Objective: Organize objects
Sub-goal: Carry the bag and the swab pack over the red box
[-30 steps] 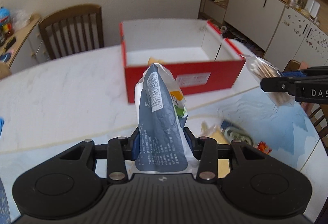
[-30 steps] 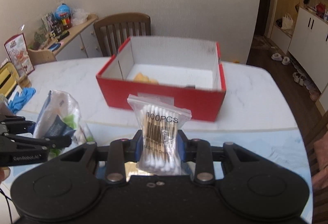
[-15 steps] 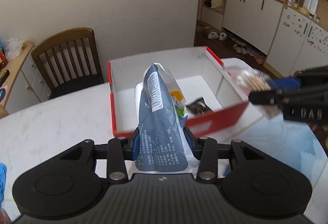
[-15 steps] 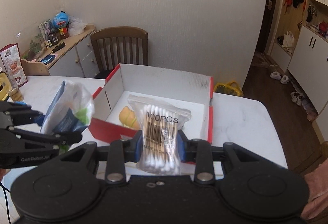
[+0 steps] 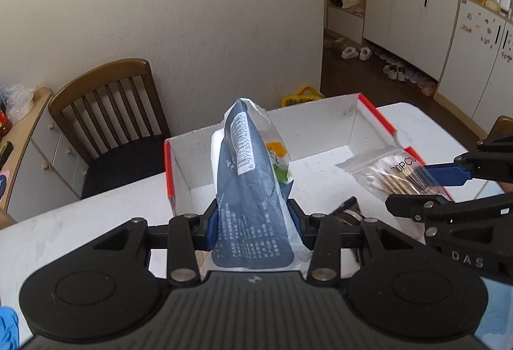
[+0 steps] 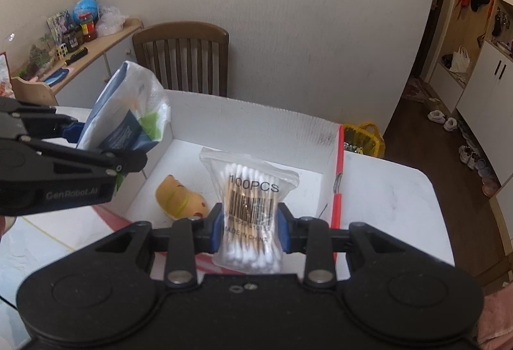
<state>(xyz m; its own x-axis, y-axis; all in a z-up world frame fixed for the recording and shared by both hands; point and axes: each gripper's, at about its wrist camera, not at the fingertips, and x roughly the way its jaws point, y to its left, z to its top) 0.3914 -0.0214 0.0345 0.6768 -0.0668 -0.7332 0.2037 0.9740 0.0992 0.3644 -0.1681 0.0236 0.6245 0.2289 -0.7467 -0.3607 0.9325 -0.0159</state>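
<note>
My left gripper (image 5: 251,223) is shut on a blue and white plastic packet (image 5: 253,189), held upright over the near left part of a red box (image 5: 169,177) with a white inside. From the right wrist view the same packet (image 6: 128,112) hangs at the box's left wall. My right gripper (image 6: 251,226) is shut on a clear bag of cotton swabs (image 6: 248,212) marked 100PCS, above the box's floor (image 6: 307,186). The swab bag (image 5: 394,172) also shows at the right of the left wrist view. A yellow toy (image 6: 179,197) and a dark sachet (image 5: 348,209) lie inside the box.
The box sits on a white marble table (image 6: 384,189). A wooden chair (image 5: 109,112) stands behind it by the wall. A sideboard (image 6: 93,52) with clutter lies at the far left. White cupboards (image 5: 413,16) and shoes on the floor are at the right.
Both grippers have travelled forward from in front of the box to above its opening, each keeping its bag. The box now fills the view beneath them.
</note>
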